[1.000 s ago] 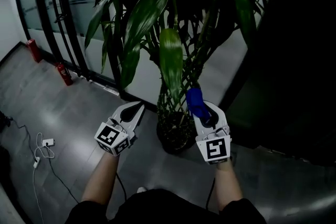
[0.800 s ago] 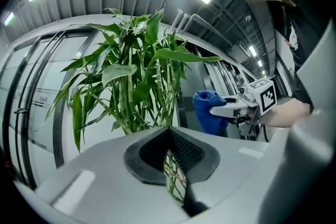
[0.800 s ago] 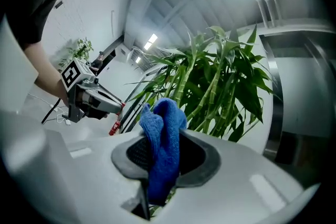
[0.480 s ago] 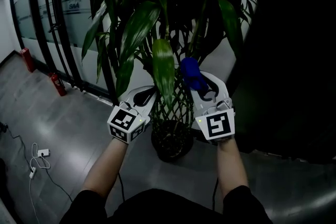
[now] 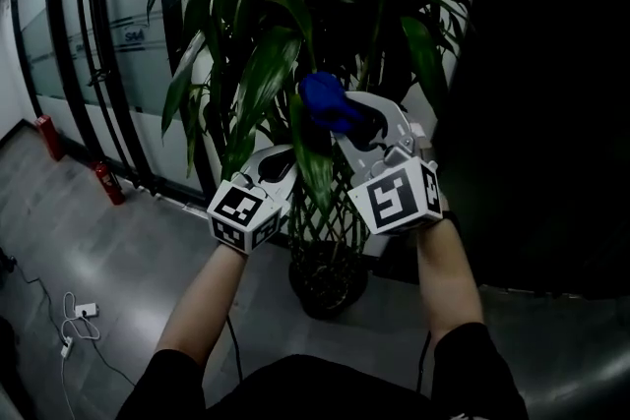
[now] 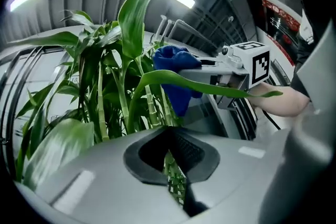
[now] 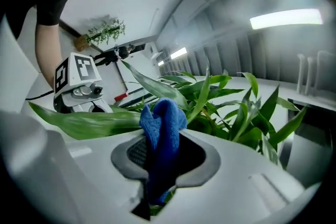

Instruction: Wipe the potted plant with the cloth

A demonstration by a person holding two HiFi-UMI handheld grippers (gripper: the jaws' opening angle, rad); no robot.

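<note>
Lower left of centre, the left gripper sits with jaws drawn together on nothing, just beside a long drooping leaf of the potted plant. At frame centre, the right gripper pinches the bunched blue cloth, right up by that leaf's upper part; contact is hard to call. It looks like the wipe is being lined up. Next, the cloth should press onto the leaf and slide along it, with the left gripper steadying the leaf from behind.
</note>
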